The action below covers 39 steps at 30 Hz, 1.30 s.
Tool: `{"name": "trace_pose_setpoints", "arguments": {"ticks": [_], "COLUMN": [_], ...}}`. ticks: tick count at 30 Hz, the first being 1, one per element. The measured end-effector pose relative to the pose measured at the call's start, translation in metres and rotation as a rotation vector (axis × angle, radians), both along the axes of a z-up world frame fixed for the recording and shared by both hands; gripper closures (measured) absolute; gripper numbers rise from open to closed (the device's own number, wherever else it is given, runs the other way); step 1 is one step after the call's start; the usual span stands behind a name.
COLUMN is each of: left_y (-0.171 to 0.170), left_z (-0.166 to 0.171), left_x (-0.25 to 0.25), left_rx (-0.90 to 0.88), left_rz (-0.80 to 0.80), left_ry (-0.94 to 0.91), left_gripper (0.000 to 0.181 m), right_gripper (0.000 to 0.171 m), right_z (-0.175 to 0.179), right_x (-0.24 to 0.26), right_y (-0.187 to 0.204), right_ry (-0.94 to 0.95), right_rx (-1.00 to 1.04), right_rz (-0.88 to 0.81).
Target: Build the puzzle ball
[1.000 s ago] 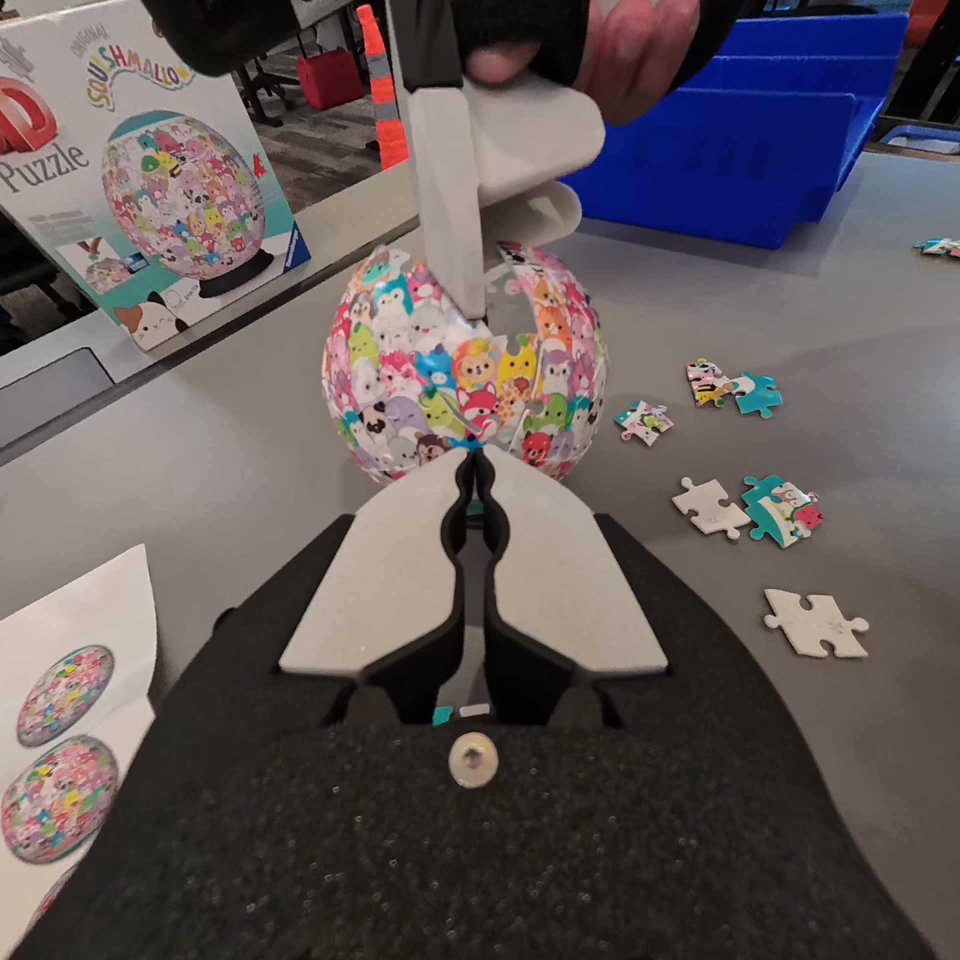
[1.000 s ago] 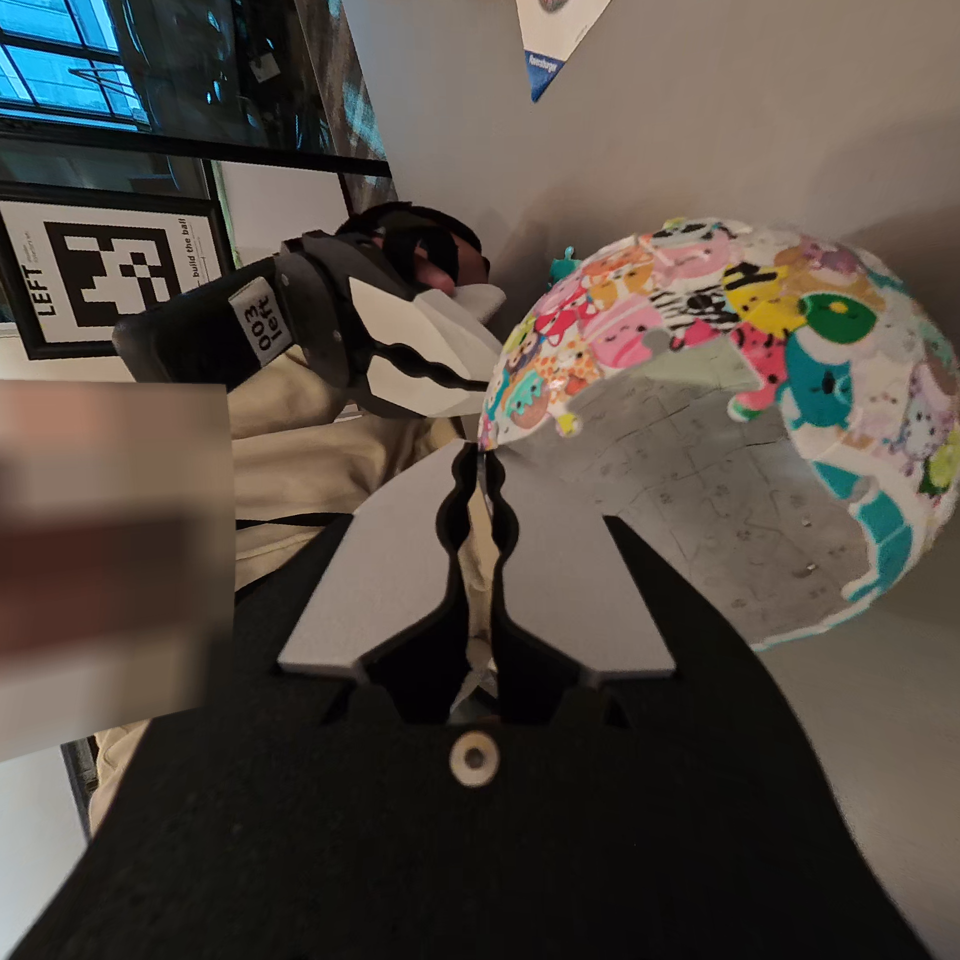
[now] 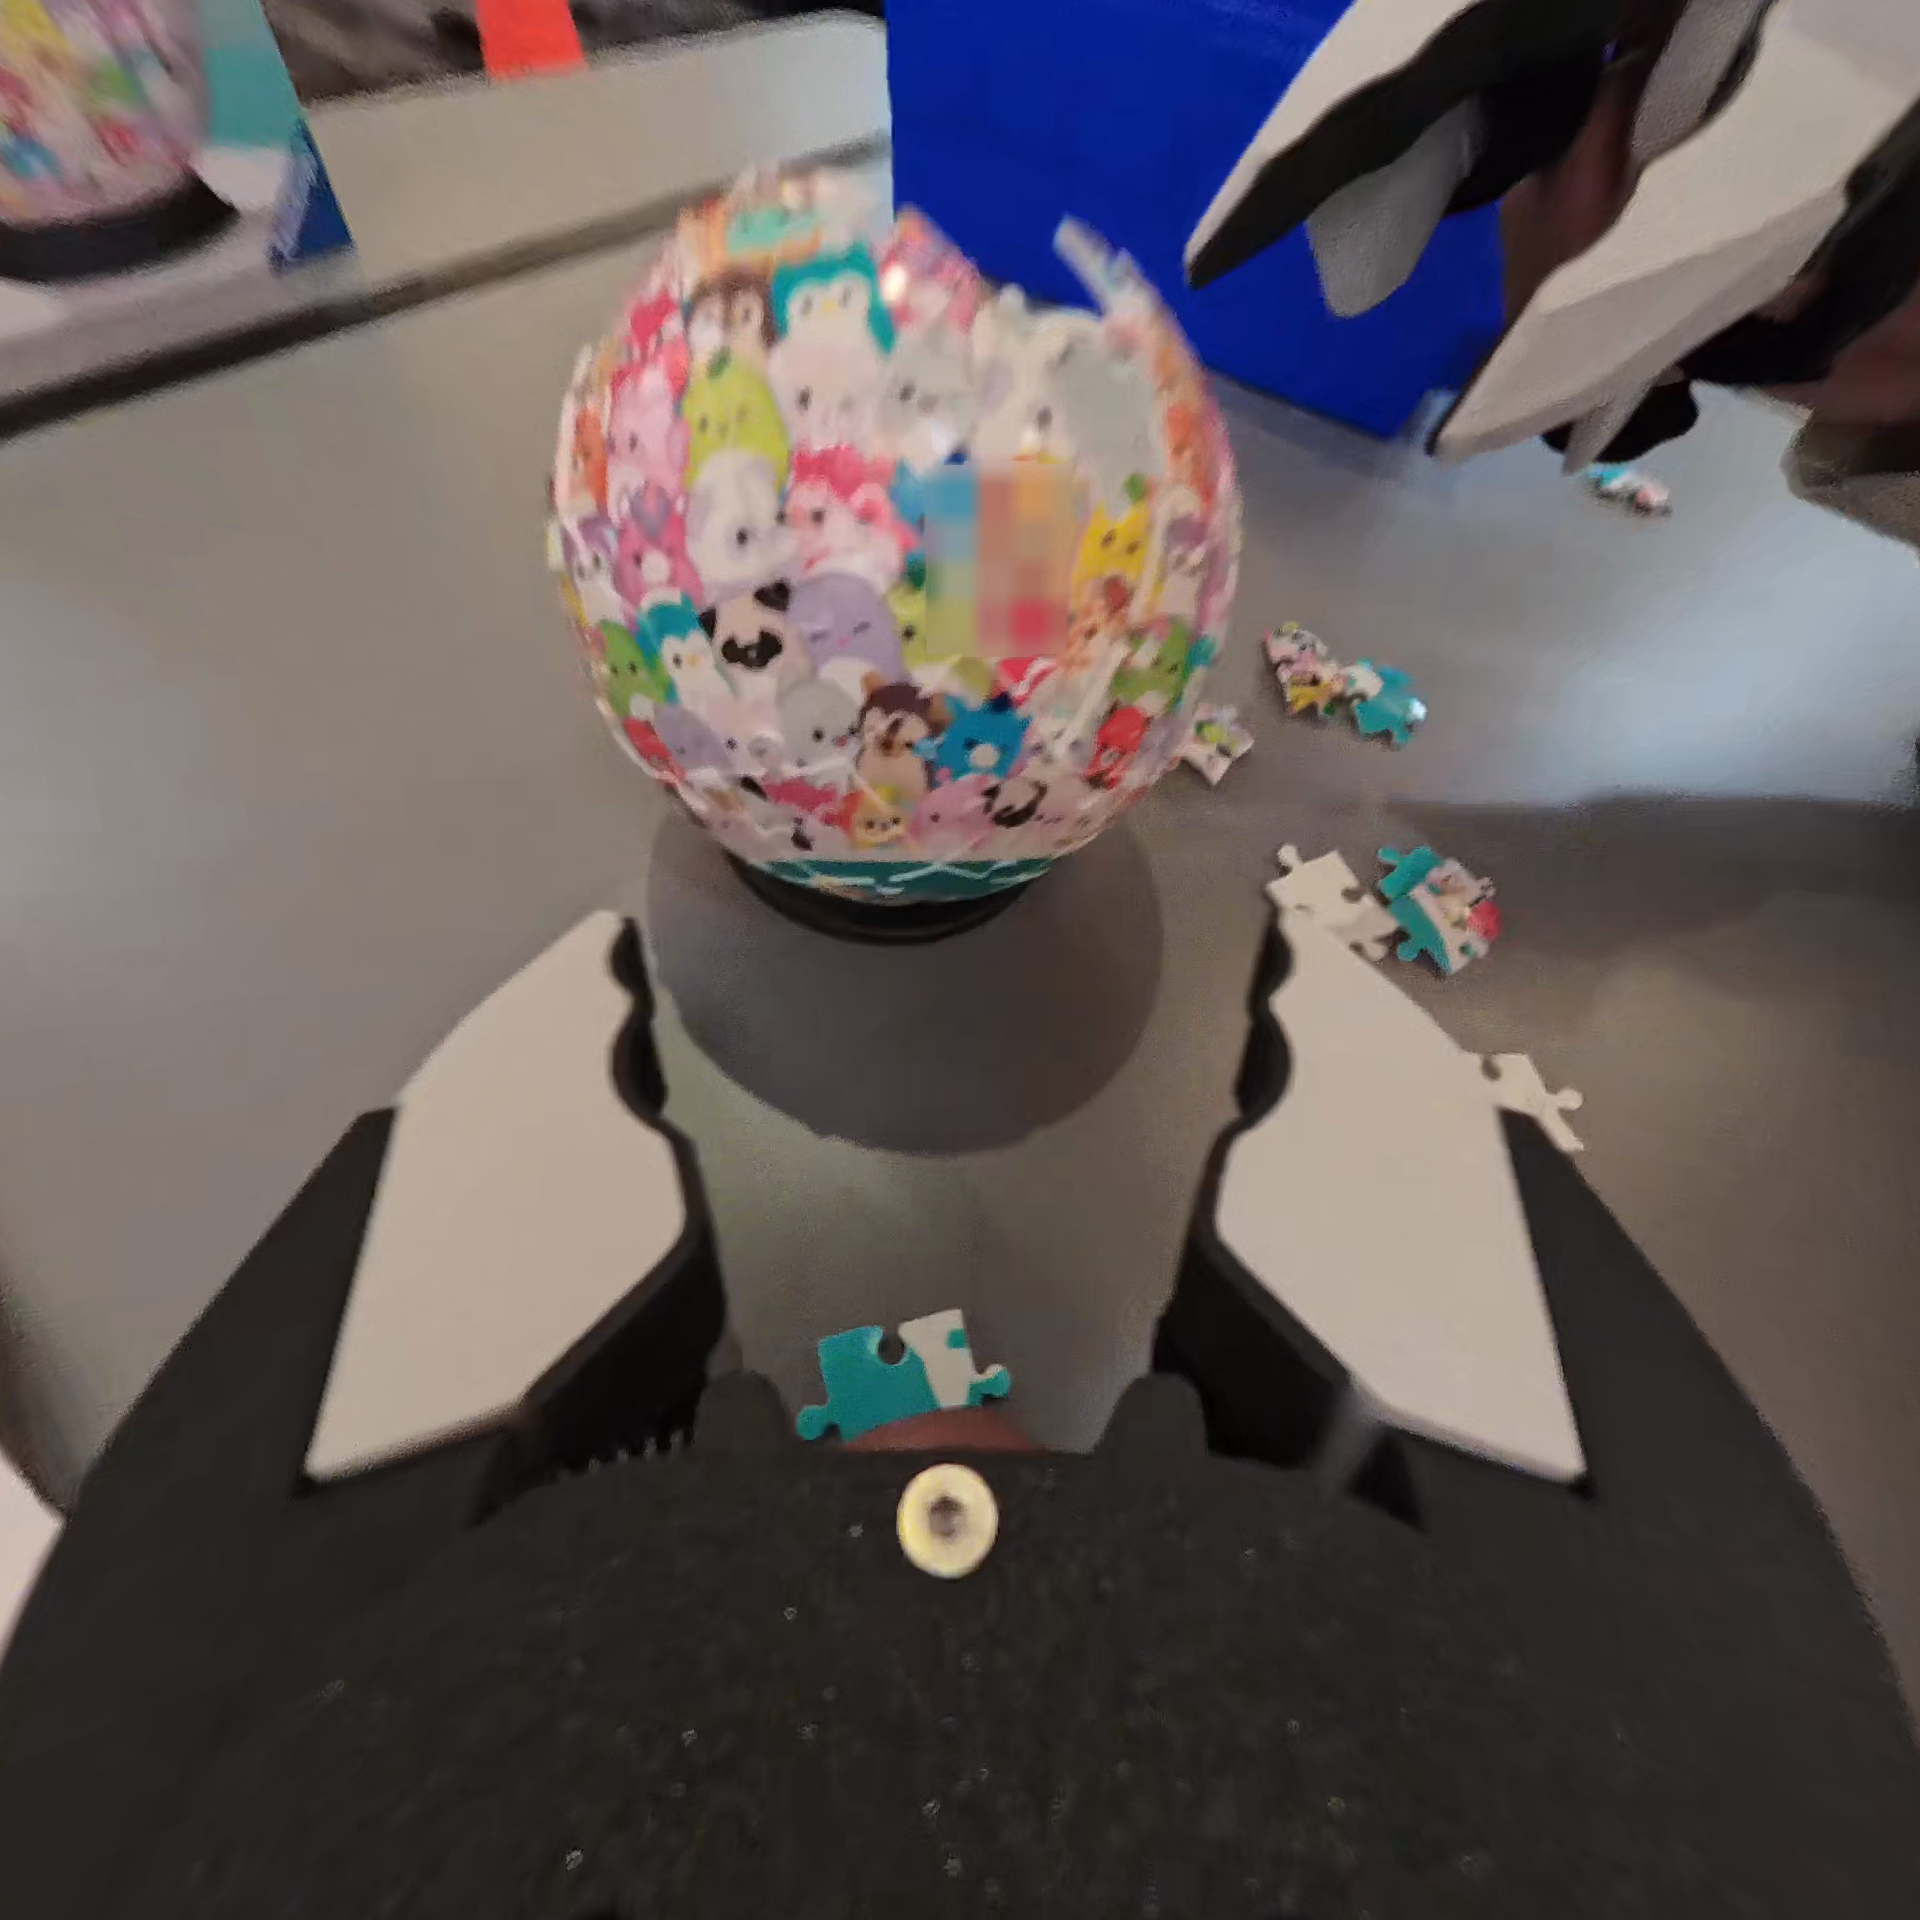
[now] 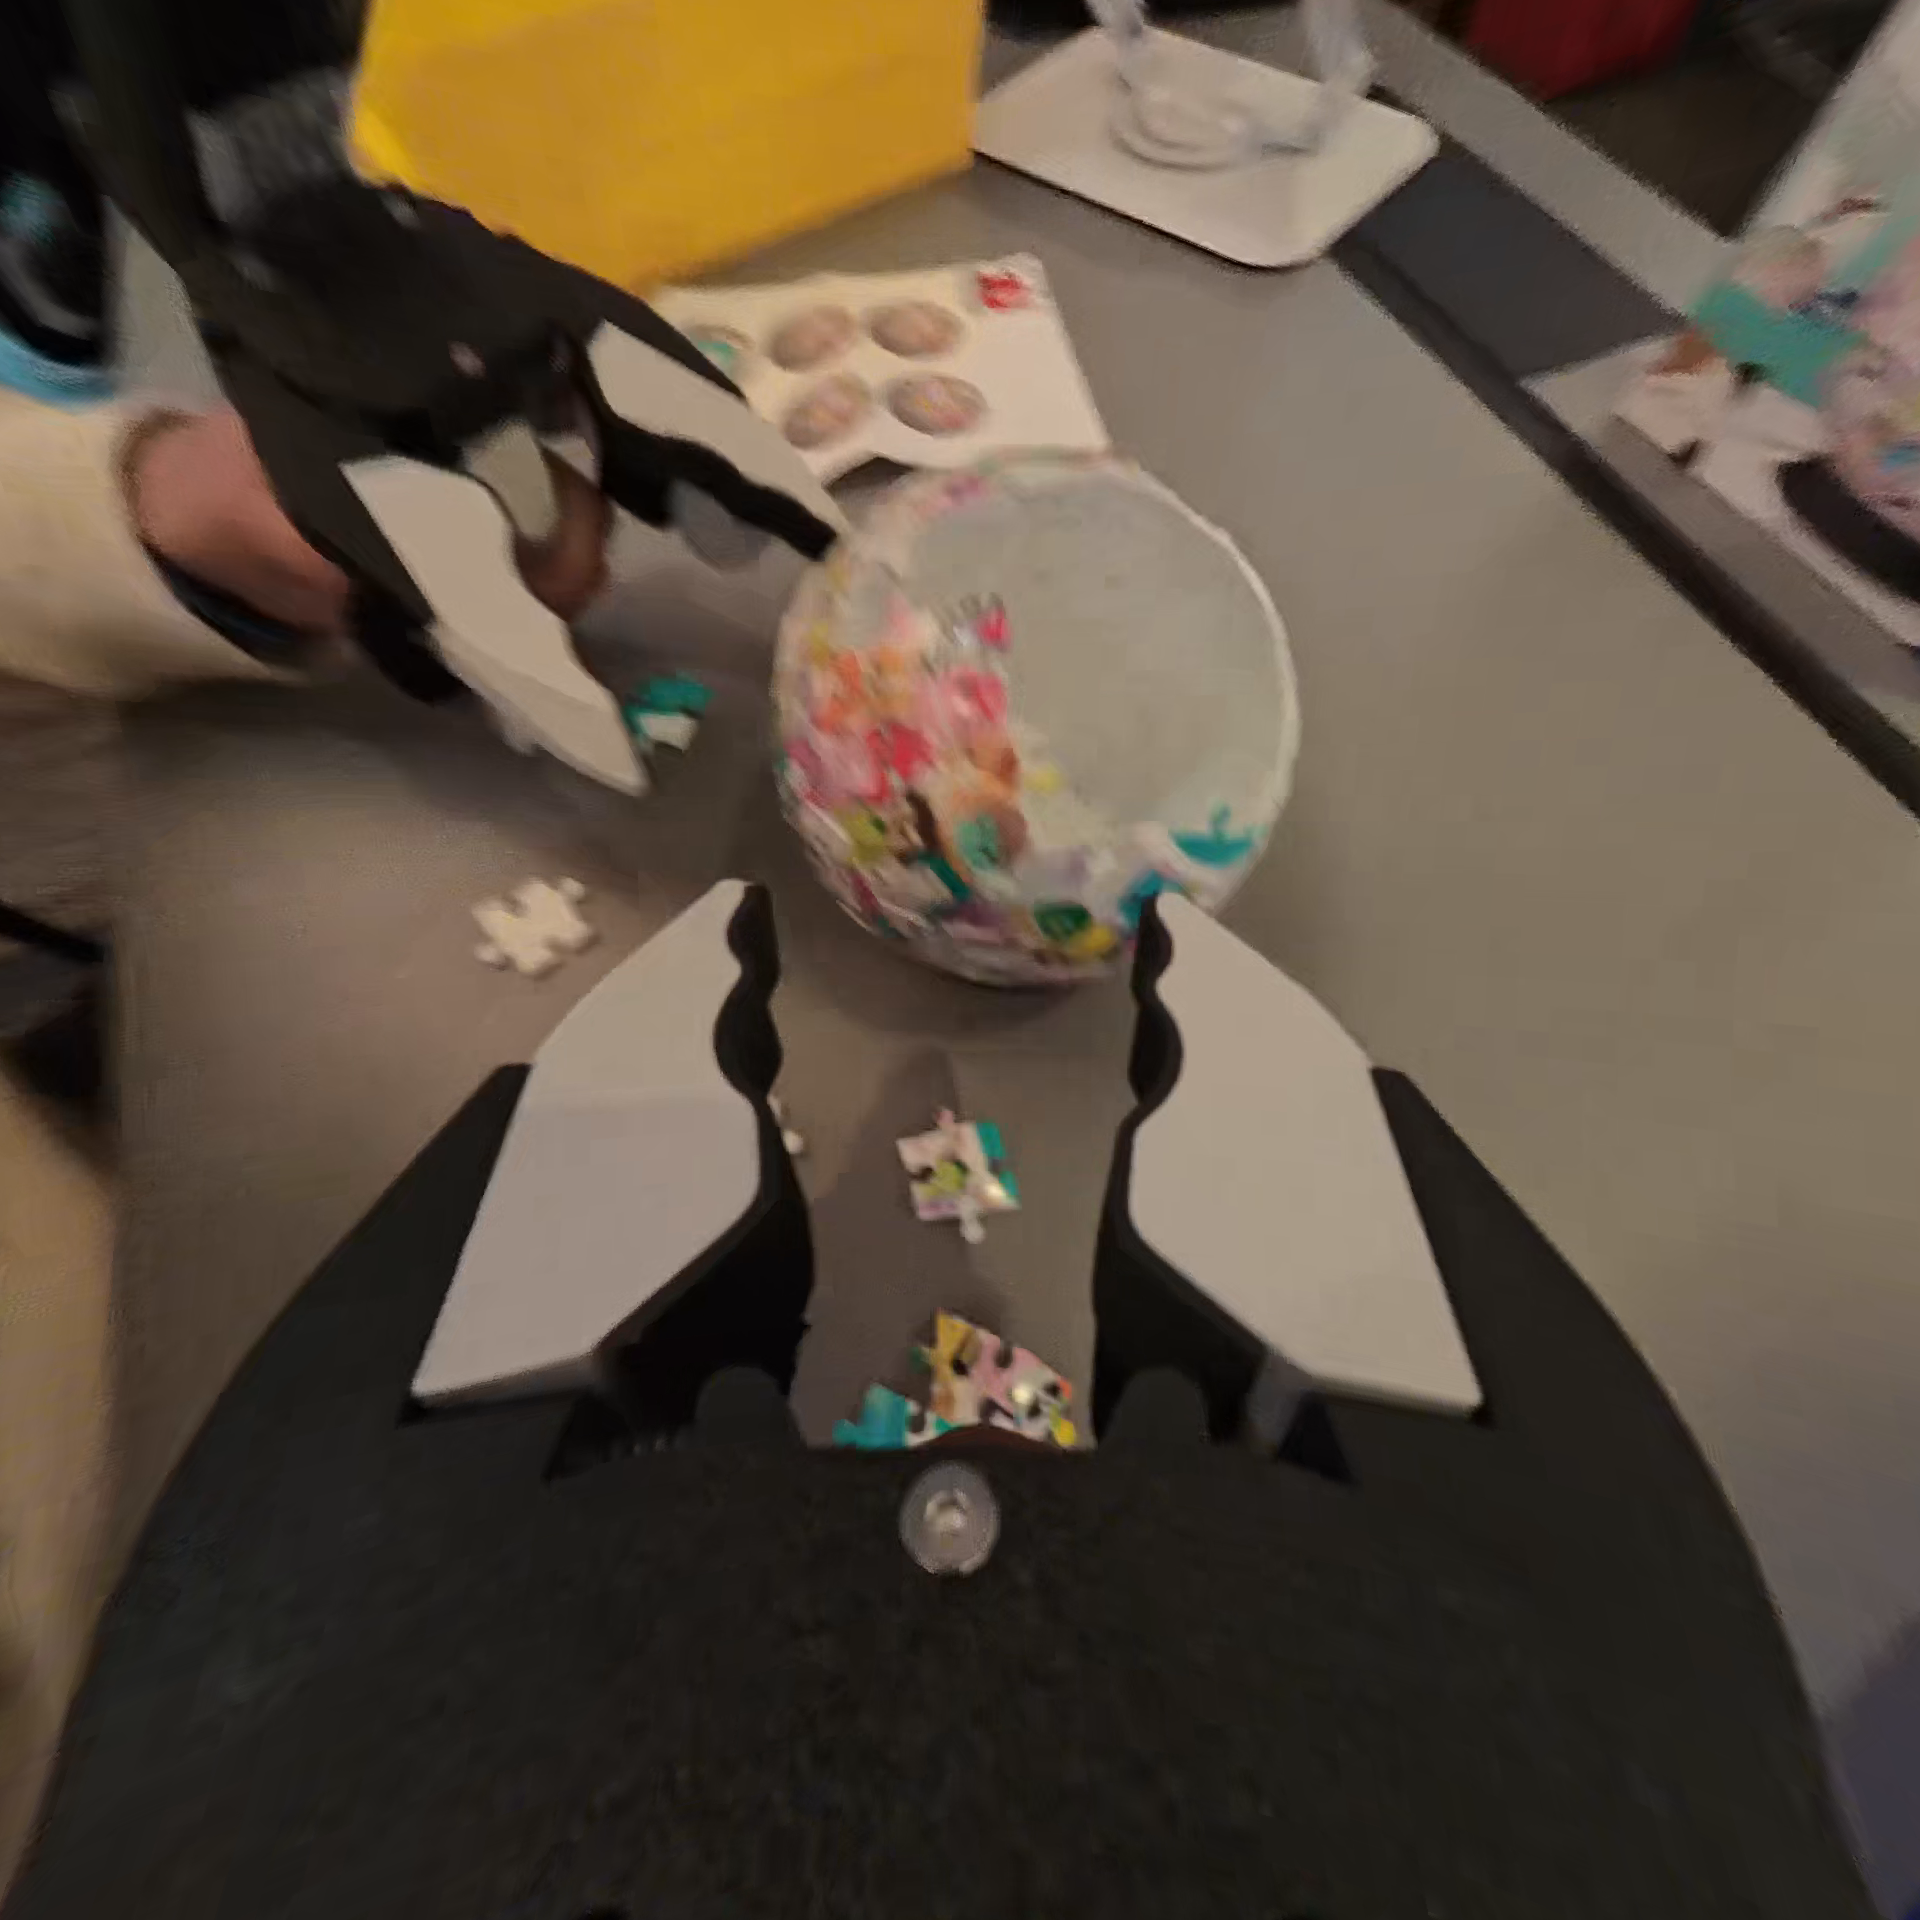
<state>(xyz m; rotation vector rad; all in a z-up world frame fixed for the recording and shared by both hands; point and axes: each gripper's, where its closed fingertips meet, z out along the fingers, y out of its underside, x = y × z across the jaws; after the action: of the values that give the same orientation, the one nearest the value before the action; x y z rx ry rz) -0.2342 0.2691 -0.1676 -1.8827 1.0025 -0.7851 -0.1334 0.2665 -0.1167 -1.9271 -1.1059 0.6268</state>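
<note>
Item: puzzle ball (image 3: pixel 894 551), partly built, upright on a dark ring stand (image 3: pixel 878 914) on the grey table (image 3: pixel 260 727), directly ahead of the left gripper (image 3: pixel 940 966), clear of its tips; a large gap at the top shows the pale inner wall, so the build is judged unfinished. Left gripper: jaws spread wide, empty; a teal-and-white piece (image 3: pixel 902 1371) lies on the table between its finger bases. Right gripper (image 4: pixel 940 904): jaws likewise wide, empty, the ball just beyond its tips, two loose pieces (image 4: pixel 956 1179) on the table between its fingers. Further loose pieces (image 3: pixel 1387 909) lie right of the left gripper. The open, parted stance reads as preparation to fetch the next piece. Change from a second earlier: both grippers were closed at the ball, the right one at its upper rim; both have since released, opened and drawn back, leaving the ball standing alone.
</note>
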Motion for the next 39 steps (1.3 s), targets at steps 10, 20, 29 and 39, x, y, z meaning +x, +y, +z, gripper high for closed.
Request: {"name": "trace_pose_setpoints", "arguments": {"ticks": [10,20,29,39], "left_y": [0.011,0.003,-0.004,-0.001], "left_z": [-0.017,-0.029,-0.019,-0.026], "left_x": [0.027,0.015,0.017,0.01], "left_rx": [-0.099,-0.103,-0.113,-0.114], "left_rz": [-0.121,-0.149,-0.25,-0.219], "left_ry": [0.04,0.166,0.208,0.245], "left_gripper": [0.065,0.085,0.091,0.093], "right_gripper": [0.077,0.068,0.06,0.063], "right_z": [-0.071,-0.056,-0.06,-0.046], "right_x": [-0.022,-0.011,-0.018,-0.007], "right_y": [0.012,0.027,0.006,0.032], "right_ry": [0.153,0.094,0.205,0.279], "right_rx": [-0.34,-0.255,-0.411,-0.399], "right_rz": [0.045,0.148,0.225,0.205]}}
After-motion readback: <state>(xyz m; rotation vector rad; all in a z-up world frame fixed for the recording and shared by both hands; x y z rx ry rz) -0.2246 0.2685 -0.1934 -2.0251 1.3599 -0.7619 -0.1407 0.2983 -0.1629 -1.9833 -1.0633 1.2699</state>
